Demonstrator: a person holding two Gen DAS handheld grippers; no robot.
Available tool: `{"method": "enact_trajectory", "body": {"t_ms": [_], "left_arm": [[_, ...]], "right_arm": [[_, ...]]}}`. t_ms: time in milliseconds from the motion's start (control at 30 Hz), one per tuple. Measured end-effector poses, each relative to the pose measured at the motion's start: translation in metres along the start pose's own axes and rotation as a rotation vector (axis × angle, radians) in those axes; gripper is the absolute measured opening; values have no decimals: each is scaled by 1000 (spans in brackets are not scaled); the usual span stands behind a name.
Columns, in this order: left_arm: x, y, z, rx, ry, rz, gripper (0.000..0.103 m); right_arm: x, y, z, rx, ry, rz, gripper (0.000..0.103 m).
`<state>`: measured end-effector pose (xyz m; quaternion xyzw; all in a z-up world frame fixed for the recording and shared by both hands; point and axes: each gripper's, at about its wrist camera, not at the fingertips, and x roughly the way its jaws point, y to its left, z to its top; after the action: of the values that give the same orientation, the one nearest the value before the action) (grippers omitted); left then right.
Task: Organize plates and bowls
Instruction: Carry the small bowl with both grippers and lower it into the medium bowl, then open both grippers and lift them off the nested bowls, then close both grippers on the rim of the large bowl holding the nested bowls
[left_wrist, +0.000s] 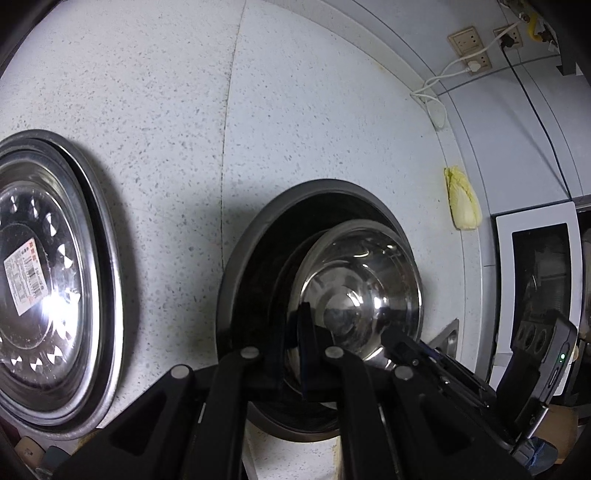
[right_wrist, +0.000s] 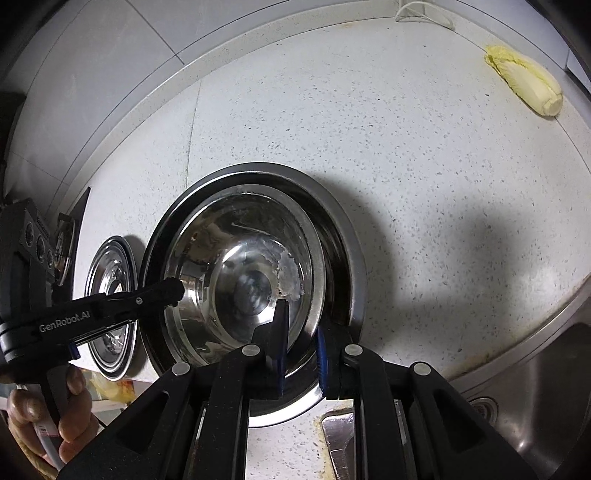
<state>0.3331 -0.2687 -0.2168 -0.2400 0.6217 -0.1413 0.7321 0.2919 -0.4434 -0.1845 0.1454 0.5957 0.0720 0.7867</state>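
Nesting bowl (right_wrist: 240, 280) inside basin (right_wrist: 347, 258) on counter (right_wrist: 406, 184); left gripper (left_wrist: 295, 343) and right gripper (right_wrist: 301, 347) both pinched narrow on opposite rim edges. Lowering level, releasing both sides together, avoiding clatter.

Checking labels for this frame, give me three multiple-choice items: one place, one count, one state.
1. Where is the cabbage? A on the floor; B on the counter; C in a drawer.
2. How many grippers have fingers on the steel bowl rim? A none; B one; C two.
3. How does the steel bowl sit? A upside down; B upright inside the larger basin; C on its side.

B: it lies on the speckled top.
C: the left gripper and right gripper each pinch the rim.
B: its hollow faces up, with the basin's rim around it.
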Motion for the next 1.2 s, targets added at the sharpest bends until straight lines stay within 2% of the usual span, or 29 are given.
{"method": "enact_trajectory", "body": {"t_ms": [133,267,300,333,367,400,467,567,733,1000,1033,1133,1200], "left_arm": [[-13,-1,0,26,-41,8,7],[-30,0,2,46,-83,0,9],[-36,-1,2,55,-98,2,13],[-42,-1,2,64,-115,5,25],[-49,1,1,70,-134,7,32],[-56,3,1,77,-151,10,33],[-66,5,2,88,-170,11,39],[-72,14,5,79,-163,10,44],[-58,26,5,48,-94,8,45],[-40,33,1,9,-83,31,45],[-39,35,1,5,-79,25,43],[-34,39,0,-8,-67,18,41],[-29,41,-1,-12,-56,19,36]], "right_arm": [[3,14,-1,-57,-27,-84,16],[-7,17,1,-63,-61,-85,21],[-10,17,2,-66,-70,-84,21],[-14,18,2,-69,-82,-83,22],[-18,17,2,-70,-93,-84,25],[-24,16,2,-71,-110,-87,28],[-33,10,2,-70,-133,-94,41],[-40,-2,1,-54,-141,-100,49],[-28,-14,-3,-39,-81,-68,50],[-18,-27,1,-16,-54,-46,49],[-16,-29,2,-13,-49,-40,48],[-11,-33,3,-6,-38,-45,34],[-8,-35,3,-2,-35,-40,33]]}}
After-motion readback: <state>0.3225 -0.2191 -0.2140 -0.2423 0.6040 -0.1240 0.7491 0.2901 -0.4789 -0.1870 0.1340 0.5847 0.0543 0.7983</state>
